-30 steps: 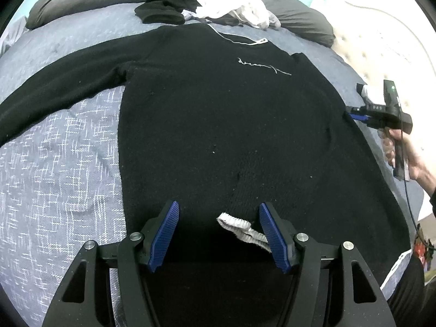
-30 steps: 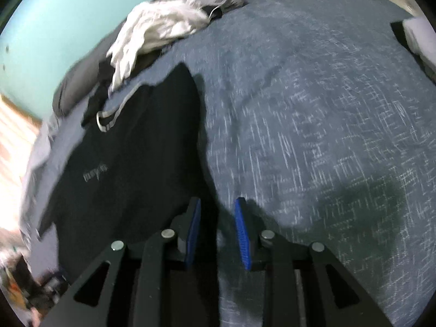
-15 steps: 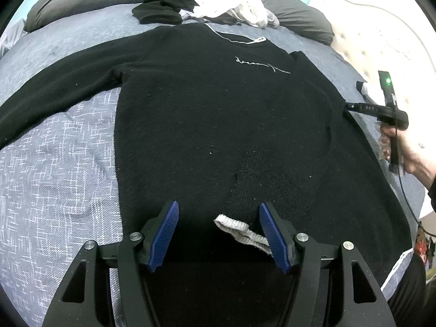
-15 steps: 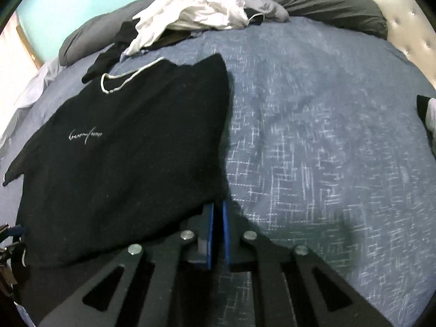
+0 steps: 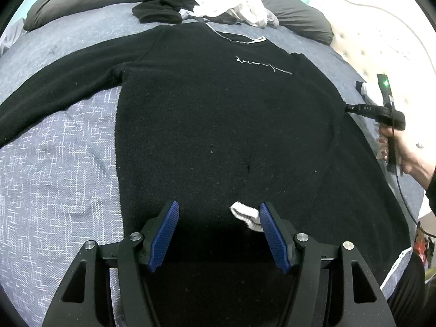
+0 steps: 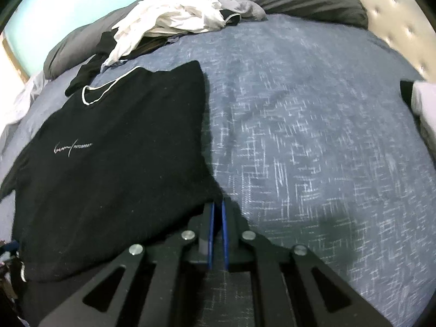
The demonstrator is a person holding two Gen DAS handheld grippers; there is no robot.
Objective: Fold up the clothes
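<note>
Jaws spread on left gripper [image 5: 219,231]; right gripper [image 6: 217,212] pinches sweater [image 5: 223,125] edge.

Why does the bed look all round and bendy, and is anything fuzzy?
Left wrist view: the fisheye lens bulges the blue patterned bedspread and the black long-sleeved sweater, but both stay sharp. Right wrist view: the same curving, with the bedspread's white flecks smeared by blur.

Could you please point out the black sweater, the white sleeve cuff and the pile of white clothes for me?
black sweater [image 5: 218,114]: left wrist view, middle of its chest.
white sleeve cuff [image 5: 245,214]: left wrist view, ribbed end between the open fingers.
pile of white clothes [image 6: 169,17]: right wrist view, top of the heap.
</note>
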